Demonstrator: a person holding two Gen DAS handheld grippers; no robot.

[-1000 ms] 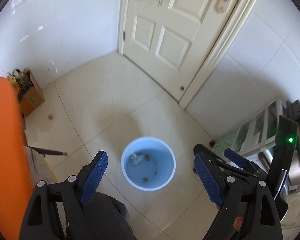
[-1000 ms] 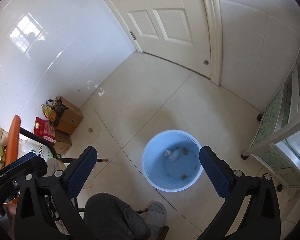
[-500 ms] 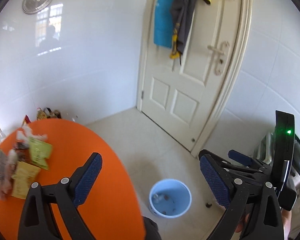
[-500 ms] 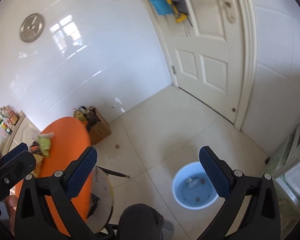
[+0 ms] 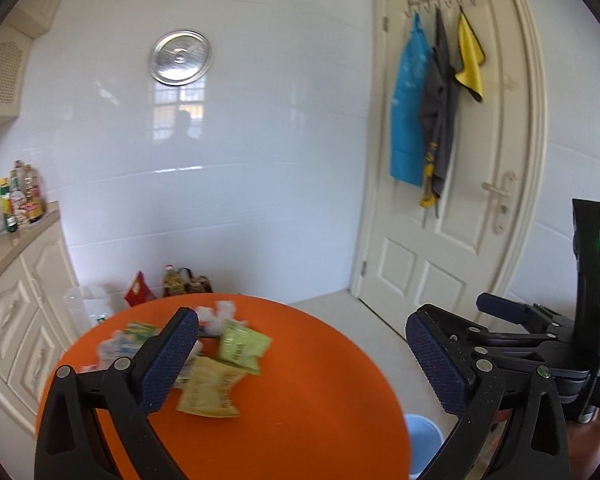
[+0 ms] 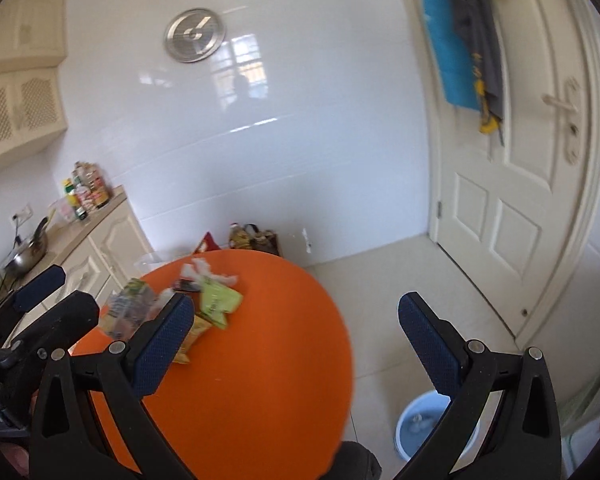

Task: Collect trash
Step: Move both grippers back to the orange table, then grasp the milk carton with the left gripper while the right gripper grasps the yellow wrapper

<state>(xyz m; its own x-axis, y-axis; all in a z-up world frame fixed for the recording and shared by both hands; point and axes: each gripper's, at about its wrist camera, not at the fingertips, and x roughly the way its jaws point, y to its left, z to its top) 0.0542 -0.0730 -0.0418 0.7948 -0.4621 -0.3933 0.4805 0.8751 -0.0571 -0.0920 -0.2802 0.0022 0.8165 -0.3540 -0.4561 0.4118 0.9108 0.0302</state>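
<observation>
Several pieces of trash lie at the far left of the round orange table: a green packet, a tan packet and crumpled white paper. The right wrist view shows the same green packet, the paper and a blurred clear wrapper. My left gripper hangs above the table with its jaws opening and nothing between them. My right gripper is open and empty over the table's right edge. The blue bin stands on the floor to the right, with scraps inside.
A white door with hanging cloths stands at the right. Cream cabinets with bottles on top line the left wall. Bags and a box sit on the floor behind the table. A person's knee shows at the bottom.
Both views swung up and left from the bin on the floor to the orange table. The trash pile came into view, the bin slid to the lower right, and the left jaws spread wider.
</observation>
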